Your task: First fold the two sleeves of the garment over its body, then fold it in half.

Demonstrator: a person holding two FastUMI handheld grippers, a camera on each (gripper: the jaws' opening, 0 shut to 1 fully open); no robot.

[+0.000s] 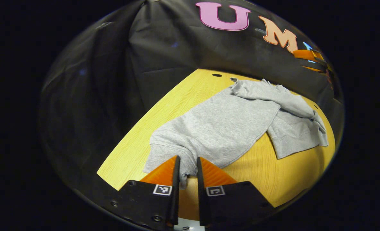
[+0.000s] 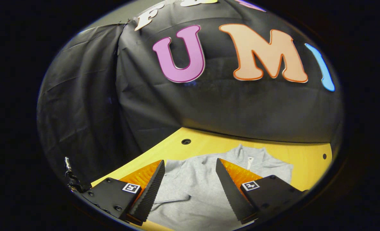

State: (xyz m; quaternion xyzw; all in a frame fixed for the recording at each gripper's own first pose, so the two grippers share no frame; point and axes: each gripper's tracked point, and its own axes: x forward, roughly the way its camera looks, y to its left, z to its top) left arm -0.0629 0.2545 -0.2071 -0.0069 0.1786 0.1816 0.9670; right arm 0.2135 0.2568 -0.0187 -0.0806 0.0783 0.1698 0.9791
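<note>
Sweatshirt (image 1: pixel 228 125), grey, lies spread on the wooden surface (image 1: pixel 283 179) ahead of the left hand-held gripper (image 1: pixel 187 168), whose nearly closed fingers pinch its near cuff. Right hand-held gripper (image 2: pixel 190 179) hangs wide open above the sweatshirt's collar, gripping nothing.

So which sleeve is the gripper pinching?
The near sleeve: the left gripper has its cuff between its fingers. The other sleeve lies folded across the sweatshirt's far end, untouched.
</note>
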